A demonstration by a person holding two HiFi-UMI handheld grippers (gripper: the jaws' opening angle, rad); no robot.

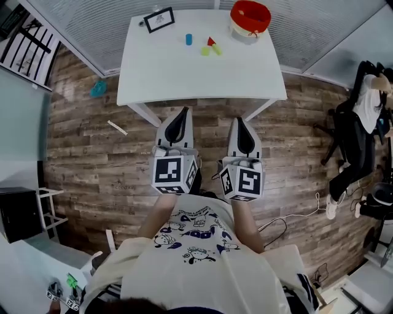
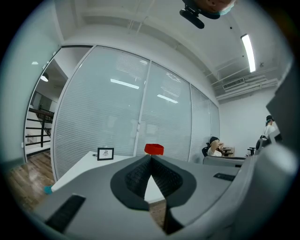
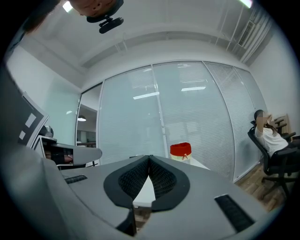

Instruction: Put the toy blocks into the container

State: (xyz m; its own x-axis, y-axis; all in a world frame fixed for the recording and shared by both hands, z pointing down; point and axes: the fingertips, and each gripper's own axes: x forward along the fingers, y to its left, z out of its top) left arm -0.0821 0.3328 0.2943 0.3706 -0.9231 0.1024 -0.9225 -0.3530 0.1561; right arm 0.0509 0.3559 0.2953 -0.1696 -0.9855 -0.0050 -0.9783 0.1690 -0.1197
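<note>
Several small toy blocks lie at the back of the white table (image 1: 184, 80): a blue cylinder (image 1: 189, 39), a red wedge (image 1: 211, 42), a green piece (image 1: 205, 51) and a yellow piece (image 1: 217, 49). The red container (image 1: 250, 18) stands at the table's far right corner; it also shows as a red container (image 2: 154, 149) in the left gripper view and as a red container (image 3: 180, 151) with a cream base in the right gripper view. My left gripper (image 1: 182, 111) and right gripper (image 1: 239, 120) hang side by side over the floor, just short of the table's near edge. Both are shut and empty.
A small framed picture (image 1: 159, 19) stands at the table's far left. On the wooden floor lie a teal object (image 1: 98, 89) and a pale stick (image 1: 117, 127) to the left. A person sits on an office chair (image 1: 359, 132) at the right. Glass walls with blinds back the table.
</note>
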